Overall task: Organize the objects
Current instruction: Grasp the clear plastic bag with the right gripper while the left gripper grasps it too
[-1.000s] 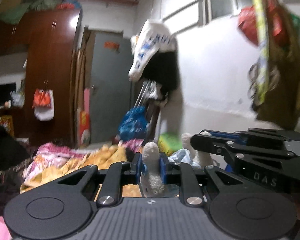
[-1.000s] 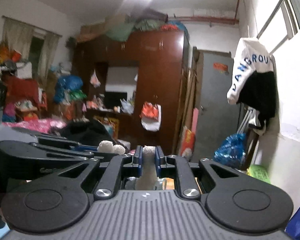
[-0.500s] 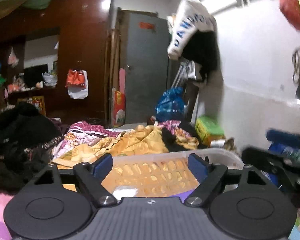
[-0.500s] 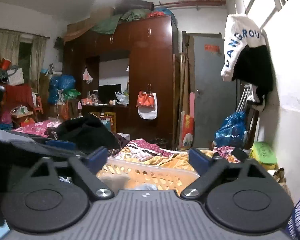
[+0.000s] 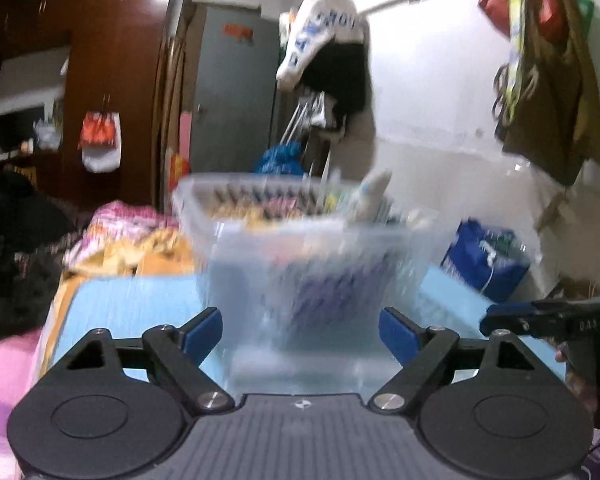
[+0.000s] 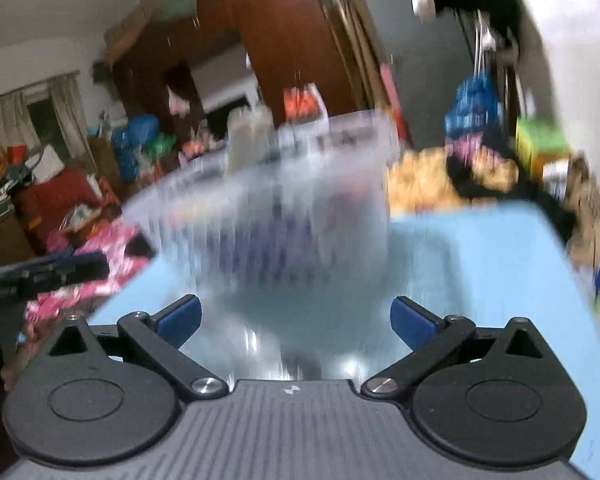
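A translucent plastic basket (image 5: pixel 300 248) stands on a light blue tabletop (image 5: pixel 140 304), blurred by motion. A pale soft toy (image 5: pixel 370 196) and other items stick up inside it. My left gripper (image 5: pixel 302 334) is open and empty, just in front of the basket. The basket also shows in the right wrist view (image 6: pixel 276 208). My right gripper (image 6: pixel 296 320) is open and empty before it. The right gripper's tip (image 5: pixel 540 320) shows at the right edge of the left wrist view, and the left gripper's tip (image 6: pixel 52 272) at the left of the right wrist view.
Bedding and clothes (image 5: pixel 112 236) lie beyond the table on the left. A blue bag (image 5: pixel 488 256) stands by the white wall on the right. A dark wardrobe (image 5: pixel 112 80) and a grey door (image 5: pixel 232 96) stand behind.
Both grippers were shut on a pale soft toy, then opened and let it go. They have pulled back and tilted down, so the basket and blue tabletop now fill the views.
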The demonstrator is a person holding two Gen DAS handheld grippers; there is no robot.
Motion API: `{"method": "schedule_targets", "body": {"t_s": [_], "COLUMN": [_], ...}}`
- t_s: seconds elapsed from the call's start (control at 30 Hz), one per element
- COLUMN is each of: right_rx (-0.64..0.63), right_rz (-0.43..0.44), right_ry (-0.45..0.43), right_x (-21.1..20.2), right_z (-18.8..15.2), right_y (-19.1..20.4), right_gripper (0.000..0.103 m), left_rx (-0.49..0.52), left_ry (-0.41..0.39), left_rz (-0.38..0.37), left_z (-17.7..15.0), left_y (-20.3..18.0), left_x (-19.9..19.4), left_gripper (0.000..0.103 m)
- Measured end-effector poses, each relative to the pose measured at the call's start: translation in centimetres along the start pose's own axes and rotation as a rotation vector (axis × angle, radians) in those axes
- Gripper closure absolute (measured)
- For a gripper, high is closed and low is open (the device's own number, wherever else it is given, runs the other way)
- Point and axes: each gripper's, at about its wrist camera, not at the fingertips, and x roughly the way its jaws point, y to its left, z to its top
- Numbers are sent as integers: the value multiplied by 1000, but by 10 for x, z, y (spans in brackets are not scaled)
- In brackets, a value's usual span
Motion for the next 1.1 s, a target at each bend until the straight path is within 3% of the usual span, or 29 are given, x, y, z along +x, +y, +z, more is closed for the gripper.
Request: {"method": "schedule_targets", "body": {"t_s": [0.13, 0.27, 0.33, 0.57, 0.73, 0.9, 1.0, 1.07, 1.1], "right_rx": [-27, -35, -47, -143, -241, -259, -269, -275, -277], "right_rz": [-39, -13, -20, -69, -135, -129, -115, -94, -84], "right_ry": [52, 117, 110, 114, 135, 143, 138, 131, 129], "right_x": [15, 23, 21, 19, 25, 25, 24, 23, 22], "right_z": [-9, -16, -22, -35, -38, -36, -36, -36, -36], "right_y": [-2, -1, 2, 17, 33, 32, 30, 28, 28], "right_gripper": [0, 4, 9, 14, 31, 38, 45, 53, 59], "left_rx": [-8, -6, -16, 12, 42, 128, 152, 155, 155], "left_ry": [73, 143, 161, 226, 245, 260, 255, 241, 231], "left_rz": [-8, -15, -20, -17, 26, 55, 34, 49, 66], "left_z": [-12, -19, -21, -24, -24, -25, -26, -27, -28], "left_y": [14, 21, 25, 29, 32, 21, 12, 9, 8], "left_x": [16, 35, 42, 62, 73, 81, 82, 78, 75], "left_gripper": [15, 15, 15, 15, 15, 15, 15, 28, 42]}}
